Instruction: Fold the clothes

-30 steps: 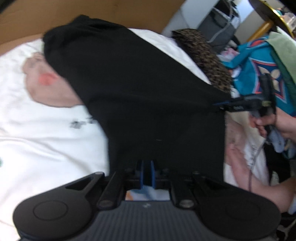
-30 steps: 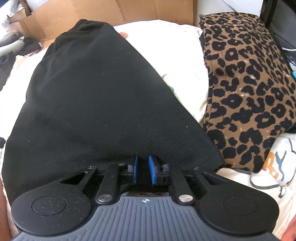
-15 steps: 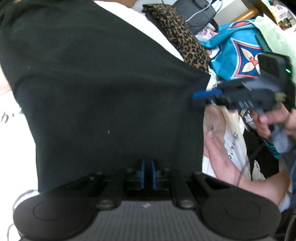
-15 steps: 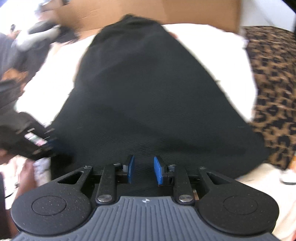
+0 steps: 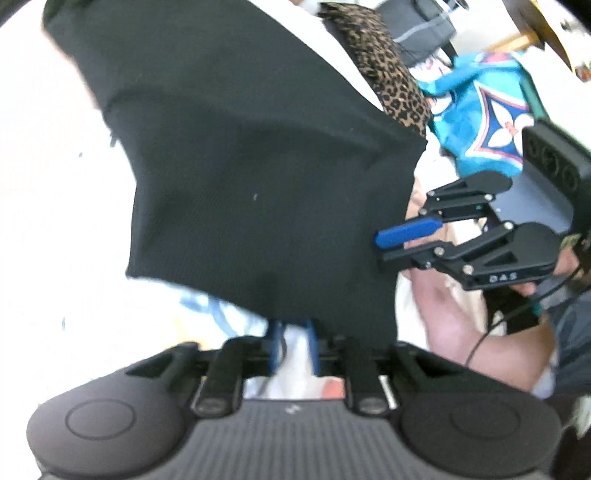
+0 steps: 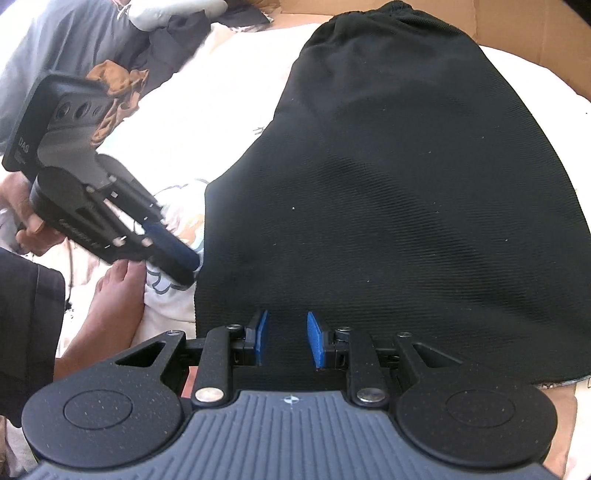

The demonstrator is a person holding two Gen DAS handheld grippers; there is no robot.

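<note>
A black ribbed garment [image 6: 388, 192] lies spread on the white bedding, waistband at the far end. My right gripper [image 6: 284, 338] hovers over its near hem, open, blue pads apart with nothing pinched. In the left wrist view the garment [image 5: 258, 177] fills the middle, and my left gripper [image 5: 293, 343] sits at its near edge, open, with light bedding showing between the pads. The right gripper [image 5: 393, 242] reaches the garment's right edge there. The left gripper [image 6: 181, 260] shows at the garment's left edge in the right wrist view.
A leopard-print cushion [image 5: 388, 74] and a blue patterned cloth [image 5: 480, 122] lie beyond the garment's right side. Brown cardboard [image 6: 535, 33] stands behind the bed. A pile of grey and dark clothes [image 6: 74, 48] sits at the far left. The person's bare foot [image 6: 110, 302] rests on the bedding.
Both grippers carried the garment's edge along, and both then opened their jaws and let go. The garment now lies slack on the bed.
</note>
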